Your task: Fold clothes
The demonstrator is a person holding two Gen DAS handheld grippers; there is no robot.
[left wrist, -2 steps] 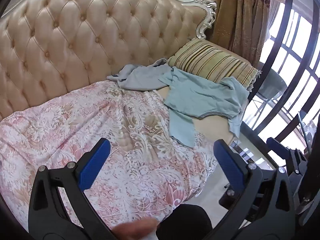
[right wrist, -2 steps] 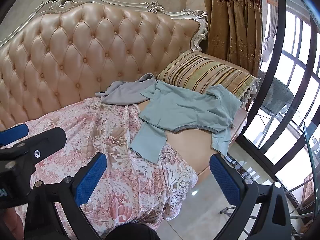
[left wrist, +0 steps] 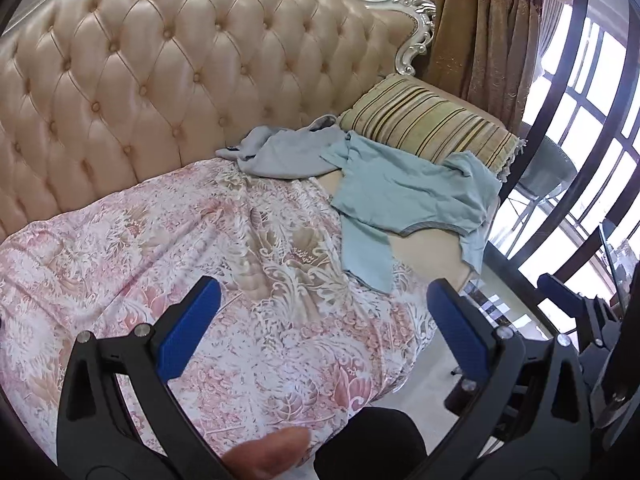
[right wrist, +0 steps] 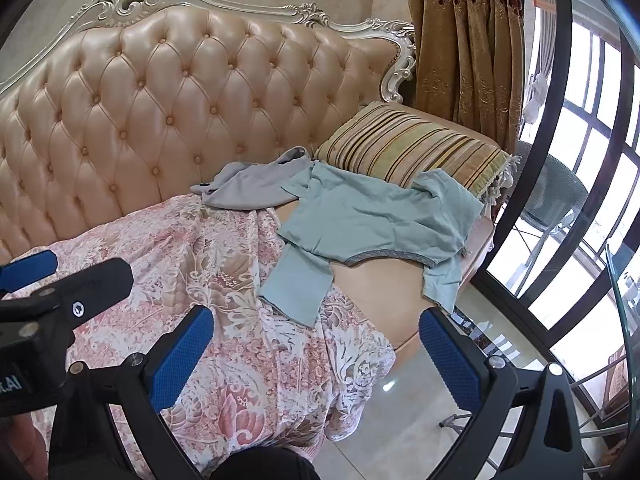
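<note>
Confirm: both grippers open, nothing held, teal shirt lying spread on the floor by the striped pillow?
Not the floor. The teal shirt lies on the sofa seat, its upper edge against the striped pillow, as the right wrist view shows. Both grippers are open and empty.

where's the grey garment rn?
In both views, the grey garment lies crumpled against the sofa back, just left of the teal shirt and striped pillow.

**Pastel garments against pink florals and tufted cream leather**

You face a pale teal T-shirt (right wrist: 372, 216) with a grey-trimmed hem, beside a light grey garment (right wrist: 256, 186). Beneath them, a pink-and-white floral bedspread (left wrist: 200, 248) meets a cream, button-tufted sofa back (right wrist: 180, 112). The cushion (right wrist: 416, 148) is striped gold, olive and brown; the curtain (right wrist: 468, 40) is patterned gold-brown. Your gripper fingers (left wrist: 188, 328) carry blue pads on black frames.
</note>
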